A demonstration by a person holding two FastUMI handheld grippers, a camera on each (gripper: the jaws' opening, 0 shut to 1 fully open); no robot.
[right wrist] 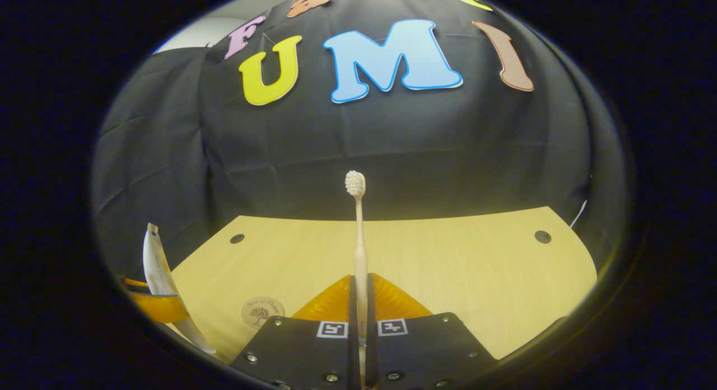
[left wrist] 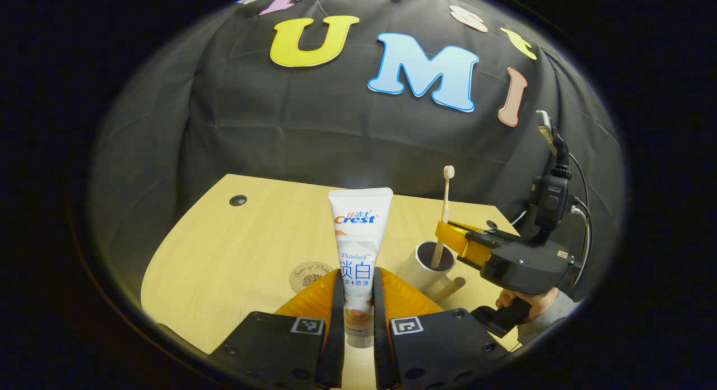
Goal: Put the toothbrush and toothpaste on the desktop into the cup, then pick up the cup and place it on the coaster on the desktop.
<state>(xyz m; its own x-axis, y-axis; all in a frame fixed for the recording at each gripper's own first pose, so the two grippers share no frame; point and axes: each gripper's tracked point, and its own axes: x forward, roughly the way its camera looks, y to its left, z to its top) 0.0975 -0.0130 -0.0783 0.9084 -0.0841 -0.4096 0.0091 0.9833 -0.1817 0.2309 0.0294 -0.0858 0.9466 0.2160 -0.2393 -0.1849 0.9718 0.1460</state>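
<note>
**Toothpaste and toothbrush held upright, cup waiting to be filled**

Toothpaste tube stands upright, cap end down, in the left gripper, whose jaws are clenched on the tube's lower body above the pale wooden desk. Just left of those jaws a round printed coaster lies flat on the desk, bare. Further right in the left gripper view stands the white cup, and beside it the right gripper, held by a hand in a grey sleeve, carries the toothbrush with bristles up and its handle end at or just inside the cup's mouth; how deep it sits cannot be told. In the right gripper view the jaws are closed tight on the toothbrush handle.

The step in hand appears to be loading the cup: the brush looks close to release, the paste yet to follow. The next move likely calls for freeing the brush, drawing the right gripper clear, then swinging the tube rightward over the rim and lowering it cap first. The right gripper itself crowds the cup and stands in the tube's path. Two cable holes dot the desk's far edge, well apart from the work.
</note>
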